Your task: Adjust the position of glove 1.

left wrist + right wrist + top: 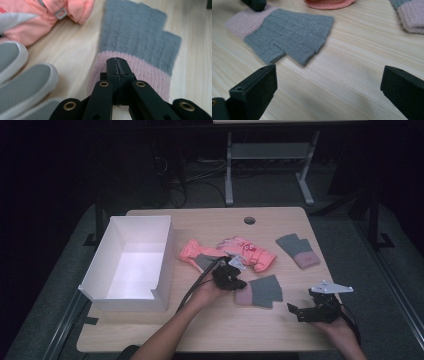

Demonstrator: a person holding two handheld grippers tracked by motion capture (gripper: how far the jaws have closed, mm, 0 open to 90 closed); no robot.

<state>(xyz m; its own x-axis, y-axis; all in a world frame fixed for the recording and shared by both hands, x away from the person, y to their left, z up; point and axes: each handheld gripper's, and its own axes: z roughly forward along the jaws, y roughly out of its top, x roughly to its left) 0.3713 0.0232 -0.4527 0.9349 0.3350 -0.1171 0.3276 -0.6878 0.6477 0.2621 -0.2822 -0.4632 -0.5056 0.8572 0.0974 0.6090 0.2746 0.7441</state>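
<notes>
A: Left gripper (117, 62) is at the pink cuff of the near fingerless glove (260, 291); jaws pressed together, tips right on the knit. Whether any wool sits between the tips I cannot tell — they look flush.

B: Where does that glove lie?

A: Flat on the wooden table (210, 330), just in front of the coral ski gloves (227, 254), grey finger end pointing toward the right gripper (302, 312); its mate (298, 250) lies well apart, toward the far right edge. The white box (127, 265) stands open at the left.

B: So the procedure for a clean lift?

A: My reading: confirm the pinch before raising; if the cuff slides free, reopen, press the tips down into the ribbing, close again. Take both layers of the cuff, not the top one alone; otherwise the glove hangs open and drags. Raise straight up until the grey end clears the table, and steer clear of the ski gloves' straps.

B: And the right gripper?

A: Jaws spread wide, low over bare wood near the front right corner — free to steady the grey end if needed.
</notes>
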